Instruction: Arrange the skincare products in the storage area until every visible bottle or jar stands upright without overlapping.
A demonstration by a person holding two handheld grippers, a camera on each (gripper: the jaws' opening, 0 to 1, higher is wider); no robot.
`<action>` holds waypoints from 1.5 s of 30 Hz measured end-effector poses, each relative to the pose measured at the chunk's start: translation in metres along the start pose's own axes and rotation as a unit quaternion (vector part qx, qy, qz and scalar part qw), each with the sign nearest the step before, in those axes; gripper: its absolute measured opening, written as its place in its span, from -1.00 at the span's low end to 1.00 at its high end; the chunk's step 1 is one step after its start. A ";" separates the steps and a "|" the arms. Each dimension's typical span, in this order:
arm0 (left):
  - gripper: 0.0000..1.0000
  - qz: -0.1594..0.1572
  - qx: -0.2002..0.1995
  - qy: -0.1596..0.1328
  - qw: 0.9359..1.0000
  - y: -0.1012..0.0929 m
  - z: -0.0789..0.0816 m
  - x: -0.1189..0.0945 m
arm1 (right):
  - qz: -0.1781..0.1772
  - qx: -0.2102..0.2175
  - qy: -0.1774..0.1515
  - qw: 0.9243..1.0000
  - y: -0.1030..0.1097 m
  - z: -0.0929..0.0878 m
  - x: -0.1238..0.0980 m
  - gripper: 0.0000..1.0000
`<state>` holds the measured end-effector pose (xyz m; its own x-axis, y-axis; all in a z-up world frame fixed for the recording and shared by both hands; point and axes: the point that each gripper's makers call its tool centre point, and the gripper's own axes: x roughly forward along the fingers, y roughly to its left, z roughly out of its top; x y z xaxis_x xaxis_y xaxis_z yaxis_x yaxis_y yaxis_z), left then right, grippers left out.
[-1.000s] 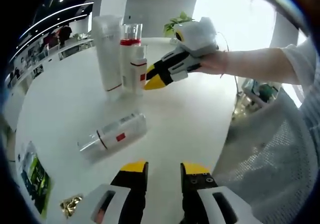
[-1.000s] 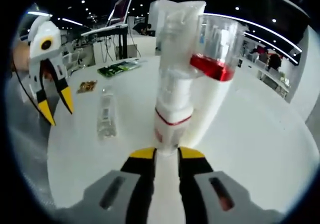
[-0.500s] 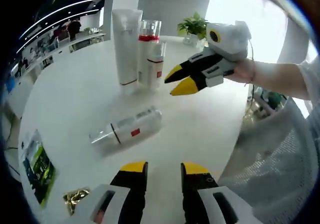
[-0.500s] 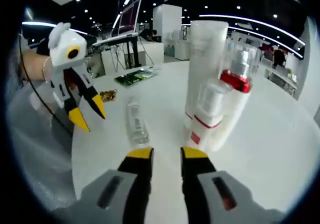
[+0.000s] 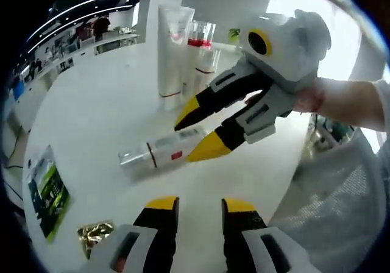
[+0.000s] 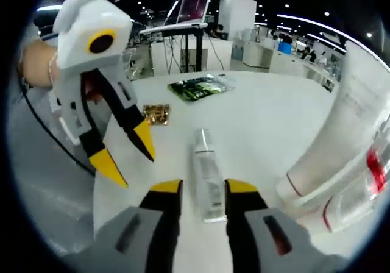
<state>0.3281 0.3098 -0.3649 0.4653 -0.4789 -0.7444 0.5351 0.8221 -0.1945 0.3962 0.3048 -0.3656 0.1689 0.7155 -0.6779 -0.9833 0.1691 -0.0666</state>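
Right tongs (image 5: 196,136) parted over fallen bottle (image 5: 159,154), seemingly untouched

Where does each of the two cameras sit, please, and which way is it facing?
Left gripper view: rides the left gripper, facing across the white table at the lying bottle and standing tube; the right gripper and a hand show.
Right gripper view: rides the right gripper, facing along the lying bottle; the left gripper shows.
Shared: bottle, tube, table, green packet.
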 end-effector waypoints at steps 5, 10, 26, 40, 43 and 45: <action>-0.42 0.003 -0.001 0.000 1.000 0.001 0.000 0.000 | -0.008 0.002 0.010 1.000 -0.005 -0.003 0.000 -0.49; -0.41 0.008 -0.002 0.004 1.000 0.004 -0.002 0.000 | -0.007 -0.010 0.015 1.000 -0.003 -0.008 -0.003 -0.59; -0.38 0.041 0.011 0.019 0.999 0.019 -0.011 0.001 | 0.055 -0.059 0.030 0.996 0.030 -0.034 -0.025 -0.59; -0.37 0.010 0.064 0.043 0.997 0.003 -0.021 0.007 | 0.135 -0.133 0.041 0.981 0.070 -0.046 -0.040 -0.59; -0.37 0.002 0.077 0.050 0.996 -0.001 -0.025 0.009 | 0.141 -0.144 0.044 0.979 0.073 -0.047 -0.041 -0.59; -0.36 0.000 0.089 0.047 0.995 -0.002 -0.024 0.009 | 0.141 -0.148 0.046 0.978 0.074 -0.048 -0.042 -0.59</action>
<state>0.3146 0.3115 -0.3863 0.4013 -0.4407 -0.8030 0.6559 0.7502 -0.0839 0.3133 0.2553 -0.3773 -0.1060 0.6393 -0.7616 -0.9685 -0.2401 -0.0667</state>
